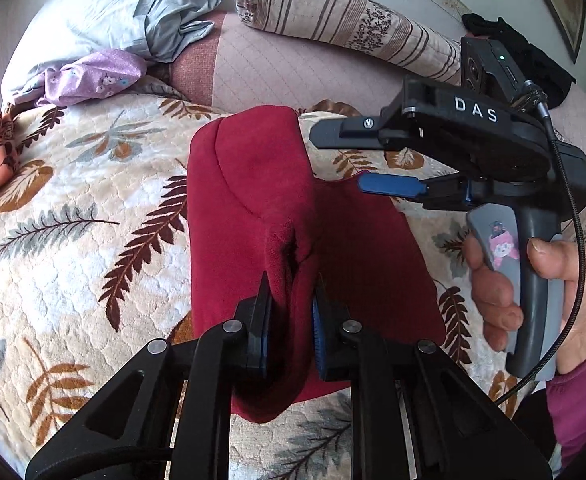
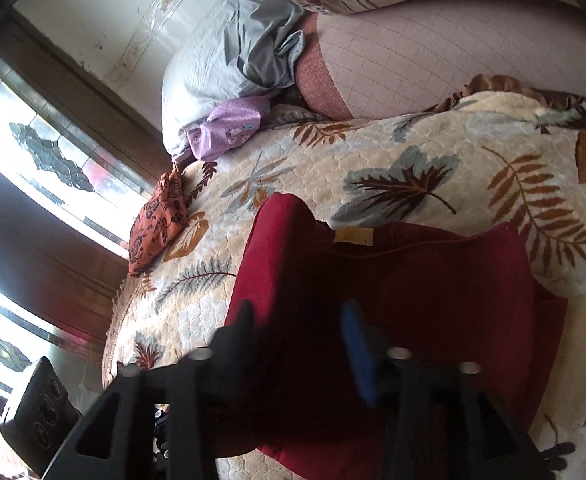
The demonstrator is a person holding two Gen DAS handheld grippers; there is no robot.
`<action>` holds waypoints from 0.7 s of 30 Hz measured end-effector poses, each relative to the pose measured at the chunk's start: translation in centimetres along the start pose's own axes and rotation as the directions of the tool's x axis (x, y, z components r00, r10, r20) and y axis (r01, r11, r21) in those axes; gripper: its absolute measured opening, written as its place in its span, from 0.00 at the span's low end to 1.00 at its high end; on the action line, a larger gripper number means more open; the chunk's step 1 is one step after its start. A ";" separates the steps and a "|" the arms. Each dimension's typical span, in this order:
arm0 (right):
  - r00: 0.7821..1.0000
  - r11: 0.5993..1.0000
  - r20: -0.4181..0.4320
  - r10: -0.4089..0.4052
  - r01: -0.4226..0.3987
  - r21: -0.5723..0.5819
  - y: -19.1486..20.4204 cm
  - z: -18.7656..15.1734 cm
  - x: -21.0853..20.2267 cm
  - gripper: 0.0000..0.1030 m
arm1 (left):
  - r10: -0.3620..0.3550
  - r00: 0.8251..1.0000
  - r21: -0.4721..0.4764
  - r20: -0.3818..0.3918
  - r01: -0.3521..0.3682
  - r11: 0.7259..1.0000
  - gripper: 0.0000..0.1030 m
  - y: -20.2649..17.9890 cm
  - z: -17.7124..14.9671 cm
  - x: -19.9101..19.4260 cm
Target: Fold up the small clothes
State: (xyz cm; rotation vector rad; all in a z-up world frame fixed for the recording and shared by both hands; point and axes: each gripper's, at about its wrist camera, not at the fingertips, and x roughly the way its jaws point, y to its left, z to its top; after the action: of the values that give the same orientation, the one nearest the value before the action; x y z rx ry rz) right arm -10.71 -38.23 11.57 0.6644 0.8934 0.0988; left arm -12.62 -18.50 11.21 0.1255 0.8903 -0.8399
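The red garment [image 1: 249, 208] lay partly folded on the leaf-patterned blanket [image 1: 73, 208] of the bed. The left gripper [image 1: 291, 300] had its fingers [image 1: 263, 300] pinched on a raised fold at the garment's near edge. The right gripper [image 1: 341, 160] hovered just beside the garment's right side, fingers [image 1: 393, 187] spread apart and holding nothing.

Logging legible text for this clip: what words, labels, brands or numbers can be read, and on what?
"DAS": white letters on the black body of the right gripper.
Sticker on its handle: a pink cartoon figure, no words to read.
Yellow tag on the red garment: print too blurred to read.
Nothing else carries text.
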 end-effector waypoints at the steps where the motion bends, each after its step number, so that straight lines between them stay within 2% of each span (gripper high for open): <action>1: 0.999 0.999 0.025 0.023 -0.023 0.028 -0.3 -0.2 0.1 0.86 | 0.002 1.000 0.002 0.001 -0.002 1.000 0.15 0.0 -0.2 -0.2; 3: 0.996 0.994 0.038 0.076 -0.079 0.073 -0.5 -0.1 1.1 0.86 | 0.000 1.000 0.003 -0.001 0.000 1.000 0.15 0.0 -0.5 -0.3; 5: 0.995 0.991 -0.001 0.103 -0.103 0.083 0.3 0.2 2.9 0.86 | 0.000 1.000 0.005 -0.005 0.000 1.000 0.15 0.0 -0.7 -0.3; 8: 0.992 0.994 -0.077 0.097 -0.093 0.058 1.8 0.1 6.6 0.84 | 0.001 1.000 0.008 -0.006 -0.001 1.000 0.15 -0.1 -1.0 -0.4; 9: 0.990 0.994 -0.098 0.098 -0.093 0.052 2.1 -0.2 7.7 0.79 | 0.001 1.000 0.008 -0.008 -0.001 1.000 0.15 -0.1 -1.0 -0.4; 10: 0.990 0.996 -0.115 0.083 -0.080 0.036 2.4 -0.3 8.6 0.53 | -0.001 1.000 0.007 -0.010 0.001 1.000 0.15 -0.2 -1.0 -0.4; 11: 0.991 0.998 -0.124 0.055 -0.054 0.016 2.7 -0.4 9.2 0.31 | -0.008 1.000 0.004 -0.012 0.008 1.000 0.15 -0.3 -0.9 -0.5; 14: 0.997 0.999 -0.068 0.047 -0.048 -0.014 2.9 -0.4 8.1 0.26 | -0.047 0.999 0.003 -0.005 0.047 0.999 0.15 -1.1 -0.5 -0.9; 18: 0.999 0.990 -0.015 -0.046 0.044 -0.137 3.0 -0.1 4.4 0.25 | -0.108 0.994 0.032 -0.005 0.108 0.994 0.15 -3.8 0.0 -1.0; 21: 0.995 0.982 -0.002 -0.097 0.095 -0.162 1.6 0.2 1.9 0.25 | -0.147 0.989 0.056 -0.014 0.147 0.988 0.15 -6.3 0.3 -0.2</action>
State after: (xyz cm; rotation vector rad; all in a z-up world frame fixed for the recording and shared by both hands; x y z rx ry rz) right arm -9.13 -36.43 11.26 0.4687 0.9152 0.0876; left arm -16.91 -22.79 13.05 0.1145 0.8934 -1.0031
